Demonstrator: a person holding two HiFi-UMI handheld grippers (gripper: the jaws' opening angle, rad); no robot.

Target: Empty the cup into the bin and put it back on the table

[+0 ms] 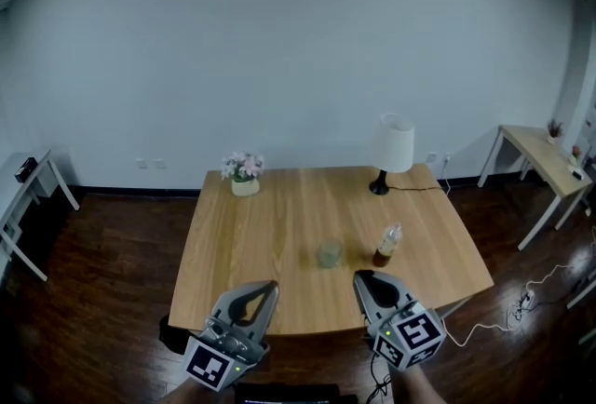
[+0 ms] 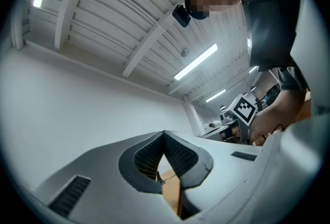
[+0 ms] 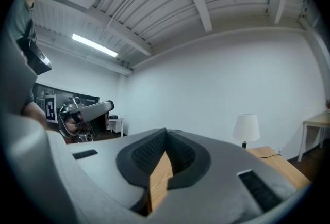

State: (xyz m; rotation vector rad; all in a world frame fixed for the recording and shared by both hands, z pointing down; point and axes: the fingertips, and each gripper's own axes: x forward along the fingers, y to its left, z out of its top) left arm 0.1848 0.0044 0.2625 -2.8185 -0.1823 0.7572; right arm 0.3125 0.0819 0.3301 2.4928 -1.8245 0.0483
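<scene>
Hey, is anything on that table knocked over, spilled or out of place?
Nothing stands out: the cup, bottle, lamp and flower pot all stand upright on the table, with no spill visible.

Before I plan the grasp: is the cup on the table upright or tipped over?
Upright: the cup stands on its base on the table, left of the bottle.

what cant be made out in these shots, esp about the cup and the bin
- cup: head view, too small to tell its contents; in neither gripper view.
- bin: not surely seen; head view shows only a dark shape half under the table corner, beside the left gripper.
- bottle: head view, label too small.
- Both gripper views: each gripper's body blocks most of the tabletop.
</scene>
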